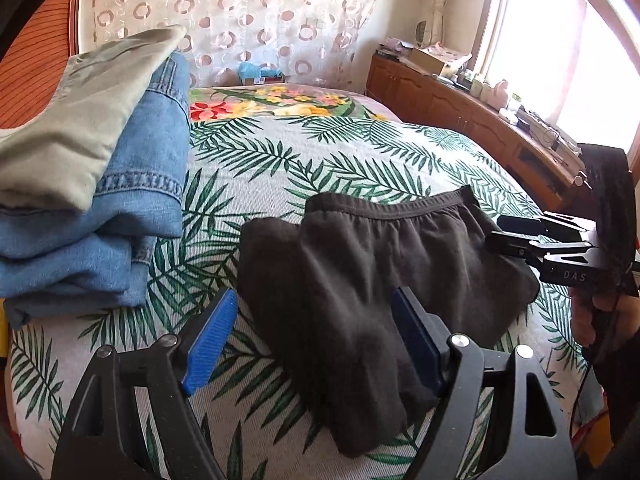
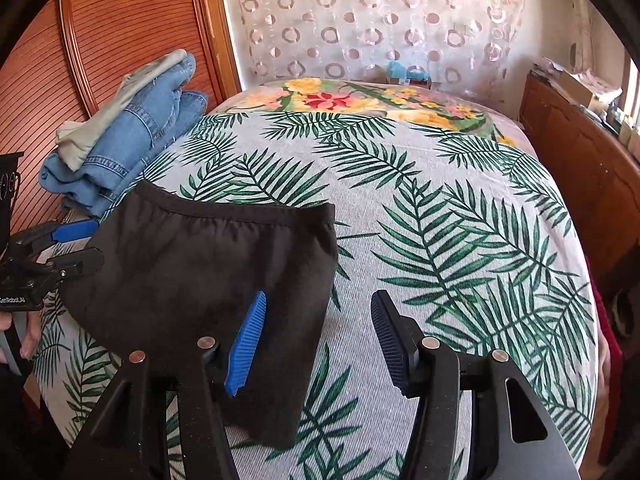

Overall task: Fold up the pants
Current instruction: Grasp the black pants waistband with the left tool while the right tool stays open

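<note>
Stack at left edge: khaki garment [image 1: 76, 120] atop folded jeans [image 1: 120, 216], well apart from the work.
Left gripper [image 1: 316, 344]: jaws apart, straddling the pants' near fold.
Black pants [image 2: 200, 272]: folded on leaf-print bedspread [image 2: 460, 240], waistband away.
Right gripper [image 2: 316, 340]: jaws apart at the pants' right edge; bare bedspread rightward.

Open bedspread [image 2: 460, 240] right of the black pants [image 2: 200, 272]; folded clothes stack [image 1: 92, 184] blocks the left.
</note>
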The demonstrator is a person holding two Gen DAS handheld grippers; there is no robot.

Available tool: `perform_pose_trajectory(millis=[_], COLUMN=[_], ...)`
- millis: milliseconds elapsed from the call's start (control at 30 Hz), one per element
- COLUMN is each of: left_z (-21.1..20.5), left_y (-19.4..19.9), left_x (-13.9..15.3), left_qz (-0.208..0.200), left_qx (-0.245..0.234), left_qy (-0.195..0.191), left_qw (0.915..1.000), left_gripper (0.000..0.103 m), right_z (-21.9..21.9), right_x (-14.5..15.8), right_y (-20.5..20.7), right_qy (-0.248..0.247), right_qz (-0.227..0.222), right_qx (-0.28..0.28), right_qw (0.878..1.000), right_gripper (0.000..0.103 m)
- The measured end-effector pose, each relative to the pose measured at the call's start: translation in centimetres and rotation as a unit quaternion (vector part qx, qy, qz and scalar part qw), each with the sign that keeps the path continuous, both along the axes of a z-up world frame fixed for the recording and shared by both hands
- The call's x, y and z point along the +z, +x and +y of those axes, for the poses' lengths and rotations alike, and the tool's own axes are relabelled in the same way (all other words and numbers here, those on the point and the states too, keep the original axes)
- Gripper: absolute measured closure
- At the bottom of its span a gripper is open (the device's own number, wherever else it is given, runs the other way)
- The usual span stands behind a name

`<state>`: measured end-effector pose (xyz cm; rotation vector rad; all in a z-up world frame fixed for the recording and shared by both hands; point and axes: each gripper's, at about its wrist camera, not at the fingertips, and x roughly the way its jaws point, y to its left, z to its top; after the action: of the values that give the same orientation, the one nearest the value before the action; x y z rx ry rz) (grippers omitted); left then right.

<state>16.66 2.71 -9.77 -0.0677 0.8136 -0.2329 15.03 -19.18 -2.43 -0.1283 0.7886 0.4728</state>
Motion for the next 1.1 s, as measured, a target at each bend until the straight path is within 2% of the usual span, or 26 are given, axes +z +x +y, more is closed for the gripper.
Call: perform_pose_trajectory(millis=[133, 267, 533, 600, 633, 667, 700, 933, 1100], left_z=[0.0, 0.7, 0.6, 0.3, 0.3, 0.2, 0.1, 0.4, 1.1], left_y=[0.8, 1.7, 2.1, 2.1, 2.1, 2.0, 1.8, -0.6, -0.3], left_x=[0.1, -0.5, -0.9, -1.0, -0.9, -0.8, -0.6, 1.4, 0.7], left_qz=[-0.003, 0.014, 0.020, 0.016, 0.016, 0.013, 0.008, -0.033, -0.022], left_qx=[0.006, 0.008, 0.008, 0.003, 0.000, -0.003, -0.005, -0.010, -0.004], left_qy=[0.006, -0.009, -0.014, -0.017, -0.020, -0.024, -0.026, -0.031, -0.027], left_qw=[1.0000, 0.9998, 0.9997, 0.9997, 0.9997, 0.9996, 0.9996, 0.9989, 0.9994], left_gripper=[0.025, 0.046, 0.047, 0.063, 0.078, 0.086, 0.088, 0.095, 0.095], right_z=[0.5, 0.8, 1.5, 1.6, 1.6, 1.5, 1.6, 1.7, 2.2], right_x=[-0.2, -0.5, -0.9, -0.9, -0.9, -0.9, -0.9, -0.7, -0.7], right_y=[0.6, 0.9, 1.3, 1.4, 1.4, 1.4, 1.4, 1.3, 1.5], right_qy=[0.000, -0.002, -0.002, -0.002, -0.002, -0.003, -0.003, 0.001, -0.005], right_qz=[0.002, 0.003, -0.004, -0.004, -0.004, -0.004, -0.004, -0.002, 0.000], right_qx=[0.003, 0.004, 0.007, 0.007, 0.007, 0.007, 0.006, 0.006, 0.012], right_qw=[1.000, 1.000, 1.000, 1.000, 1.000, 1.000, 1.000, 1.000, 1.000], right_gripper=[0.046, 0.046, 0.046, 0.046, 0.046, 0.046, 0.046, 0.046, 0.046])
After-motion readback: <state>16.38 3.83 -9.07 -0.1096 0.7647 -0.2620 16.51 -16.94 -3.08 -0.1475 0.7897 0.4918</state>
